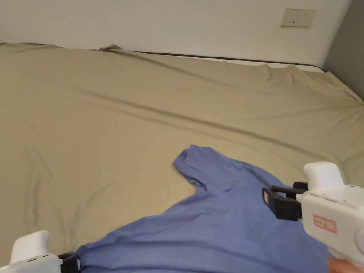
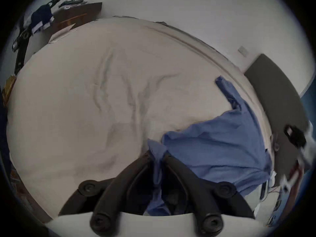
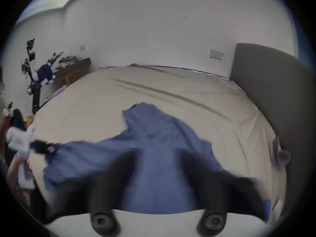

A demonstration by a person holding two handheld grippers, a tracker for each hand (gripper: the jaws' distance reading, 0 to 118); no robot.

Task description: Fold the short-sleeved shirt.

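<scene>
The blue short-sleeved shirt lies spread over the near edge of the bed, toward its near right part, one sleeve reaching up toward the middle of the tan sheet. The left claw is clamped on a bunched corner of the shirt at the near edge of the bed, fabric pinched between both jaws and trailing down behind them. The right claw hovers just above the shirt near the collar area; in the right gripper view its jaws stand apart with the blue cloth showing between them, though that view is blurred
</scene>
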